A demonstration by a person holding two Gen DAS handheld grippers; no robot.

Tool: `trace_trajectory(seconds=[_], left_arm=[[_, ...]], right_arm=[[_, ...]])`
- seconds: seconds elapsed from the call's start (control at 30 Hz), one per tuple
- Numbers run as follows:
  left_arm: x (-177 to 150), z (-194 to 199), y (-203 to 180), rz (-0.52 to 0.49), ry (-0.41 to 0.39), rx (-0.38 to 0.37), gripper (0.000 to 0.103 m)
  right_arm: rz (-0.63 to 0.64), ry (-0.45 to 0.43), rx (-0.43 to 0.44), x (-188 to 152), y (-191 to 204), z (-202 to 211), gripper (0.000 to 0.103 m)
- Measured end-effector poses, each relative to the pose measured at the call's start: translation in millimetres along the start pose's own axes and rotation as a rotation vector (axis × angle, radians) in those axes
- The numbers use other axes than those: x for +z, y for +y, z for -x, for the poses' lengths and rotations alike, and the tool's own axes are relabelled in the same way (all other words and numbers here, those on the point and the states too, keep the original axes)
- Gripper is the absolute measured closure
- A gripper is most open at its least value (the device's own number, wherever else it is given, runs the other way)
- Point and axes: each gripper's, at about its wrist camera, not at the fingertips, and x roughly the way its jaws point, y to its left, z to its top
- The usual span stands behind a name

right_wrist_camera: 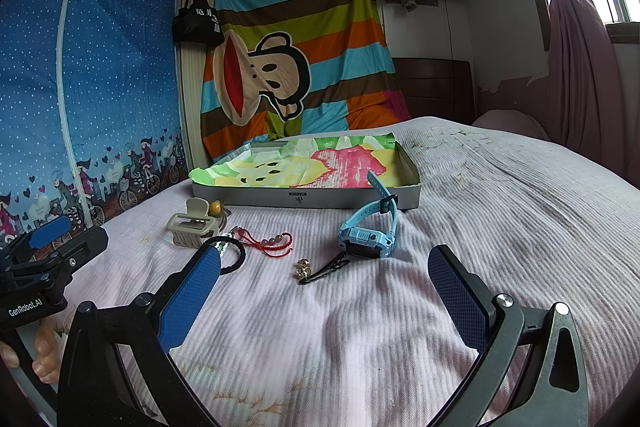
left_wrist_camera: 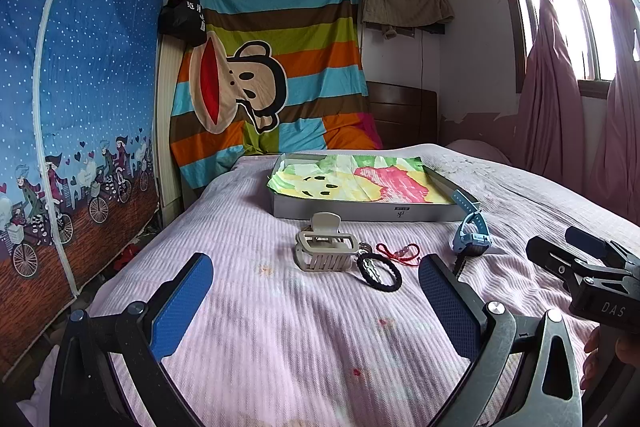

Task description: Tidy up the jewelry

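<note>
On the pink bedspread lie a beige hair claw [left_wrist_camera: 324, 243] [right_wrist_camera: 192, 225], a black hair tie [left_wrist_camera: 379, 273] [right_wrist_camera: 232, 254], a red cord bracelet [left_wrist_camera: 400, 253] [right_wrist_camera: 272, 243], a blue watch [left_wrist_camera: 472, 231] [right_wrist_camera: 370, 231], and a gold charm on a black strap [right_wrist_camera: 316, 269]. Behind them is a shallow grey box [left_wrist_camera: 360, 211] [right_wrist_camera: 312, 199] lined with colourful cloth. My left gripper [left_wrist_camera: 316, 291] is open and empty, just short of the claw and hair tie. My right gripper [right_wrist_camera: 324, 295] is open and empty, in front of the charm and watch.
The bed [left_wrist_camera: 280, 327] fills the foreground. A blue fabric wardrobe [left_wrist_camera: 80, 107] stands at the left edge. A striped monkey sheet [left_wrist_camera: 272, 67] hangs behind. Pink curtains [left_wrist_camera: 560, 99] and a window are at the right. A pillow [right_wrist_camera: 512, 123] lies at the far right.
</note>
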Motion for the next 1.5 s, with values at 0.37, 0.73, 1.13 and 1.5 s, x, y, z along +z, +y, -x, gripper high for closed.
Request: trace_trajectory(seconds=[0.37, 0.73, 1.13, 1.5], left_arm=[[0, 0, 0, 0.0, 0.0, 0.0, 0.0], [1, -3, -1, -0.003, 0.011, 0.0, 0.0], [11, -41, 2, 0.004, 0.157, -0.014, 0.0], [29, -96, -2, 0.025, 0.315, -0.04, 0.0]], right_arm=[[-0.001, 0.0, 0.001, -1, -2, 1, 0.001], [0.005, 0.004, 0.002, 2, 2, -2, 0.001], [0.003, 0.051, 0.022, 11, -11, -24, 0.001], [-0.059, 0.171, 0.056, 21, -28, -83, 0.001]])
